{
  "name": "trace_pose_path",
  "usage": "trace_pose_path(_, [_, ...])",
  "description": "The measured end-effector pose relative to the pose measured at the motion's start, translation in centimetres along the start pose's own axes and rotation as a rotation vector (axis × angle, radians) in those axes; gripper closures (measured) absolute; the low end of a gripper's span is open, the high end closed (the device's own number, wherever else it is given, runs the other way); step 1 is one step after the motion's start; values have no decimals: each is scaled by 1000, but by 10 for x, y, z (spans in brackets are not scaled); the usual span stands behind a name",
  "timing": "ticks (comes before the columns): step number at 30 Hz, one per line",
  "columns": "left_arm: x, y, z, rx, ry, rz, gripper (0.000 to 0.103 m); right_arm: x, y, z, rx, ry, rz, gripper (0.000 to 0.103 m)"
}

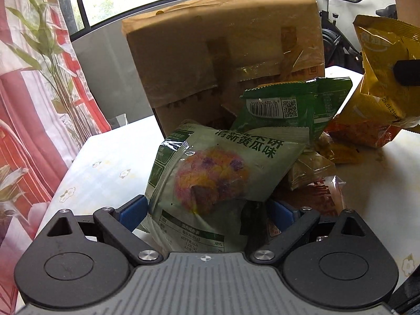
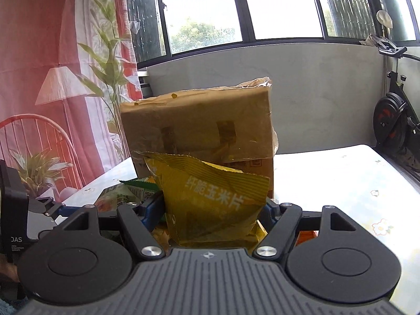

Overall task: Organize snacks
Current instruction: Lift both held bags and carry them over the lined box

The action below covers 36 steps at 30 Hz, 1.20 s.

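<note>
My left gripper [image 1: 207, 210] pinches the pale green bag [image 1: 210, 173], my right gripper [image 2: 212, 210] the yellow chip bag [image 2: 210, 199] (both lifted, I judge); next, the cardboard box [image 2: 199, 126].

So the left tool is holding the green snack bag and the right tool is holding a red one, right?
Not quite. The left tool does hold the green snack bag, but the bag in the right tool is yellow, not red. The right wrist view shows the yellow snack bag squeezed between its fingers, in front of the cardboard box.
</note>
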<state>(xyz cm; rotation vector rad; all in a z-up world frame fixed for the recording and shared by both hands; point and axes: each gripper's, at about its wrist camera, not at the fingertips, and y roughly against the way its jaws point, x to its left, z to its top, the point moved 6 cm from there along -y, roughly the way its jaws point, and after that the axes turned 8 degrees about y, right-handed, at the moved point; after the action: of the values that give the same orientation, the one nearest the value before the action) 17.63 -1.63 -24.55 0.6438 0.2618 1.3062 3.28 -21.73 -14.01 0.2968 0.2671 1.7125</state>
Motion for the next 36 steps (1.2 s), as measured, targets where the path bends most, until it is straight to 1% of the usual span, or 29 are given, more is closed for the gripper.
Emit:
trace_pose_path(4, [-2,-3,6,-33,9,-2,5,2,-3,-3,12,-2,4,29])
trace_pose_path(7, [-8,-9,7,-45,-29,3,4,1,-3,-3,15,-4,4,29])
trace_pose_path(12, [-16,-19,8,-65,-78,56,2,0,-4,-3,22,-5,5,29])
trace_pose_path(14, [-16,-21,9,-64,-73,55,3,-1,-4,-4,26,-7,4,29])
trace_pose_path(15, [-15,-20,9,-60,-64,49,5,-1,-5,-4,28,-9,3,29])
trace_pose_path(16, [-13,-18,10,-55,-50,42,10,-1,-5,-4,28,-11,2,29])
trace_pose_path(17, [-12,-15,10,-45,-43,34,12,0,-6,-3,30,-12,1,29])
trace_pose_path(18, [-11,-13,11,-40,-41,15,17,0,-6,-3,31,-13,1,30])
trace_pose_path(19, [-9,-9,11,-44,-35,-2,18,0,-7,-3,32,-14,0,29])
trace_pose_path(22, [4,2,11,-46,27,-40,20,0,-8,-4,35,-20,1,29])
trace_pose_path(25, [22,16,10,-45,104,-49,20,0,-9,-3,33,-20,2,29])
trace_pose_path(29, [41,39,13,-75,180,-64,20,-1,-10,-3,33,-23,-3,29])
trace_pose_path(33, [58,56,23,-105,254,-71,20,0,-8,-2,24,-23,-4,30])
trace_pose_path(36, [67,68,35,-126,306,-98,20,0,-5,2,9,-22,0,29])
